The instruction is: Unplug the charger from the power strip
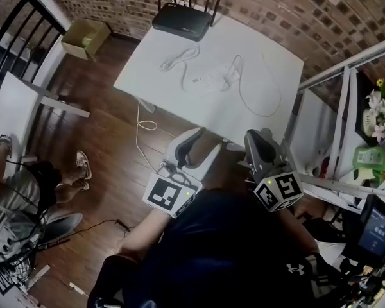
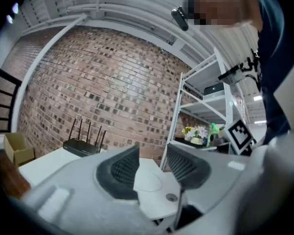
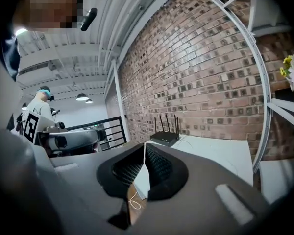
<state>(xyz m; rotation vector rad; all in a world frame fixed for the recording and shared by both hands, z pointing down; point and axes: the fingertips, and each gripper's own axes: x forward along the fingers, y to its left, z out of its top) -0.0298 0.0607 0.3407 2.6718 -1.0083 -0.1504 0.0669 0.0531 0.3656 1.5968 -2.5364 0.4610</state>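
Charger [image 1: 197, 80] and power strip [image 1: 215, 77] show only as a small white cluster near the middle of the white table [image 1: 276, 63], too small to tell where plug meets socket; by my reading the charger is not yet pulled. The step in hand looks like the approach: both grippers hang short of the table's near edge, well apart from the strip. The left gripper [image 1: 191, 140] has its jaws apart with nothing between them, while the right gripper [image 1: 262, 138] has its jaws pressed together and empty. The next move likely calls for reaching out over the table, parting the right jaws if that side is to grip, steadying the strip with one gripper and drawing the charger straight out with the other. A brick wall [image 1: 276, 8] backs the table, a wooden floor [image 1: 109, 140] spreads at left, and a white shelving rack [image 1: 346, 101] stands at right. A black router [image 1: 183, 21] sits at the table's far edge, a cardboard box [image 1: 85, 37] rests on the floor, and loose white cables [image 1: 176, 59] lie near the strip.
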